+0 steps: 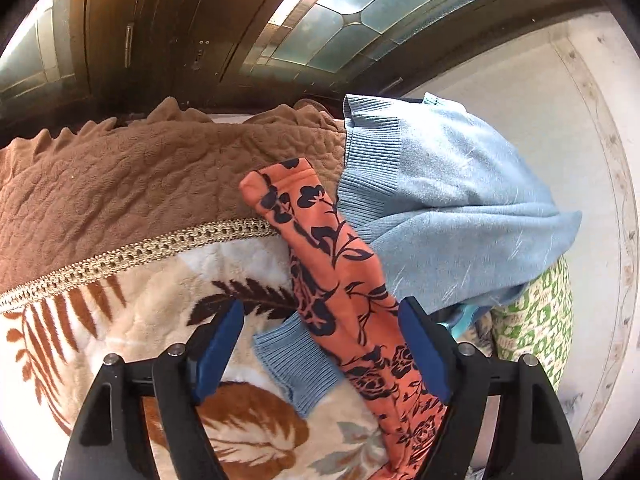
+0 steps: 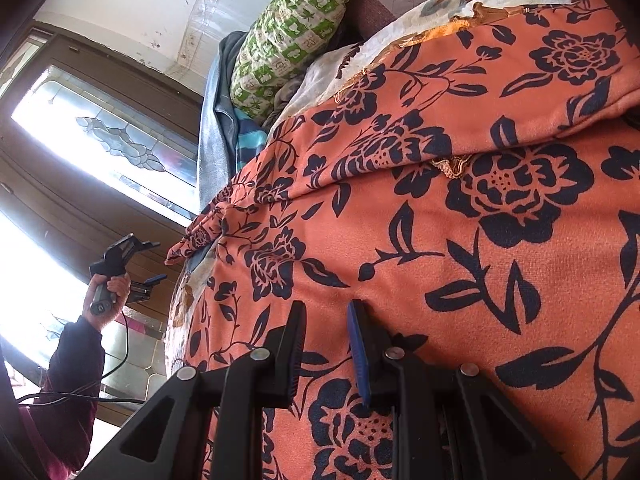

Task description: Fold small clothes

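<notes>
An orange garment with a dark floral print lies spread over the bed and fills the right wrist view. One narrow part of it runs up between my left gripper's fingers. My left gripper is open wide, its blue pads apart, and holds nothing. It also shows held in a hand at the left of the right wrist view. My right gripper sits low over the orange cloth with a narrow gap between its jaws. No cloth shows between them.
A light blue knit sweater lies heaped beside the orange piece, one cuff by my left gripper. A brown quilted cover and a leaf-print blanket lie beneath. A green patterned pillow sits against the wall.
</notes>
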A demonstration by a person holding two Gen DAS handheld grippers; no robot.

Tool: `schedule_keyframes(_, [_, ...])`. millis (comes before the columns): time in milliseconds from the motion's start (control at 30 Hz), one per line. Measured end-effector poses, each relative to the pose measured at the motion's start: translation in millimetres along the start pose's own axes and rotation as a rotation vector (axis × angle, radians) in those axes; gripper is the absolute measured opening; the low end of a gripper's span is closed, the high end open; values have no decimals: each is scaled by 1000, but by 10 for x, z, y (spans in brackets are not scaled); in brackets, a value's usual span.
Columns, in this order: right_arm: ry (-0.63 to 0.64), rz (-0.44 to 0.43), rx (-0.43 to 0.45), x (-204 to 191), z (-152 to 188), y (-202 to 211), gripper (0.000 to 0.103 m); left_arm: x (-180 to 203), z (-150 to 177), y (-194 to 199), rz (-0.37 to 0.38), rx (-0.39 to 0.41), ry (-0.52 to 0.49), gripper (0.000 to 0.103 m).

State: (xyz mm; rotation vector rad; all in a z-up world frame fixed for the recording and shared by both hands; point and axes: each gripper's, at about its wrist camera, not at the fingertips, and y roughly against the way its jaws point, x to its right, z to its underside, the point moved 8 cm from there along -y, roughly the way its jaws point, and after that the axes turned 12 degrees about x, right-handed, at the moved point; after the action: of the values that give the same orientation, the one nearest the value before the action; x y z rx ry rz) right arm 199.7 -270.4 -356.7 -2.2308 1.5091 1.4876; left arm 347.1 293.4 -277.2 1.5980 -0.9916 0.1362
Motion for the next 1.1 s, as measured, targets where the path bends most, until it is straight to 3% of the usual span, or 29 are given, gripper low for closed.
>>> schedule_keyframes(133, [-2,-6,-3,16,-4,-3,25,40,36,-373,-2,-65,91,80])
schedule_keyframes(200, [-3,-7,-3,10,-3,-2,25,15,41,-529,-24,-56,88,70])
schedule_keyframes(267, [-4,-8,-3,12,-1,0,25,5,39,-662,-33,-66,43,14])
schedule_keyframes(333, [-5,-7,-3,6,1,-2,25,-11,37,-695,-52,-56,9,11])
schedule_keyframes(433, [-6,0,-5,-7,1,1,25,136,35,-547,-15,2,-68,8])
schedule_keyframes(633, [-24,-29,40,-209,-223,233,26,1132,330,130,149,80,-393,7])
schedule_keyframes(733, [55,-2,142,-358,-508,592,26,1794,765,463,255,67,-556,7])
schedule_keyframes(833, [71,25,260,-358,-828,1054,26,2416,1412,781,360,52,-728,7])
schedule_keyframes(967, [53,129,435,-106,-1206,1693,26,3056,2538,1043,473,13,-965,7])
schedule_keyframes(1100, [-40,168,557,291,-1401,2189,26,3355,3817,1033,535,-87,-1178,8])
